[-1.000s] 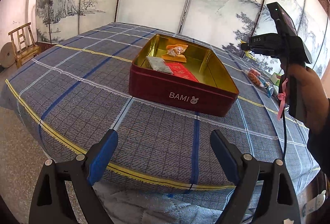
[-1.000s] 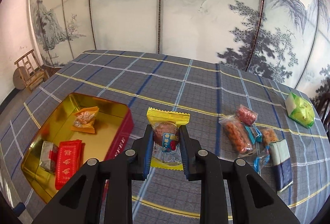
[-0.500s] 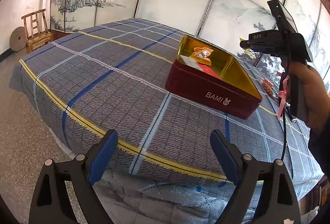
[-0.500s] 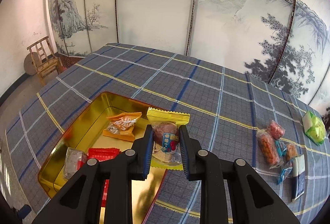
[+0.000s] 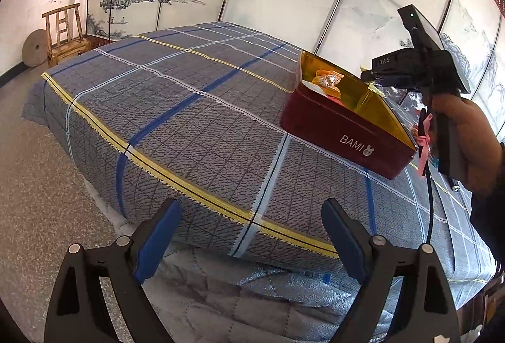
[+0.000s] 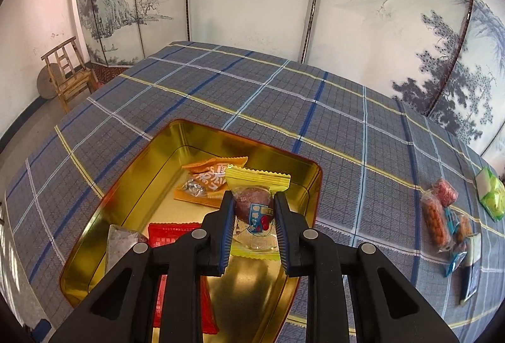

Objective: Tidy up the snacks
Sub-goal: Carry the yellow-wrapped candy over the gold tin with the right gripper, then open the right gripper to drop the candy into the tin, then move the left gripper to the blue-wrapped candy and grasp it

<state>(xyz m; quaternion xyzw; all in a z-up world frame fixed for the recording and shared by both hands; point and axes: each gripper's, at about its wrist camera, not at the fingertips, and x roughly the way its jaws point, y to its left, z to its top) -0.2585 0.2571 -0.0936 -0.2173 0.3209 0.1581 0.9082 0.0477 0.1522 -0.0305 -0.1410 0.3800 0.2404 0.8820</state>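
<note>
The yellow snack packet point(image 6: 257, 210) was held between the closed jaws of the right gripper point(image 6: 255, 226), pinched across its firm filling; it was judged light, crinkly and slippery. Below lay the gold tin point(image 6: 132, 182). The left gripper point(image 5: 249, 235) was seen spread wide, empty.

Tin point(image 6: 311, 182): glossy gold metal inside, red lacquered outside. Yellow-edged snack pkt point(image 6: 256, 210): clear shiny plastic film. Gripper fingers point(image 6: 228, 223): matt black plastic w/ ribbed blue pads. Tablecloth point(image 5: 195, 134): woven matt cloth. Chair point(image 6: 68, 73): bare wood.
</note>
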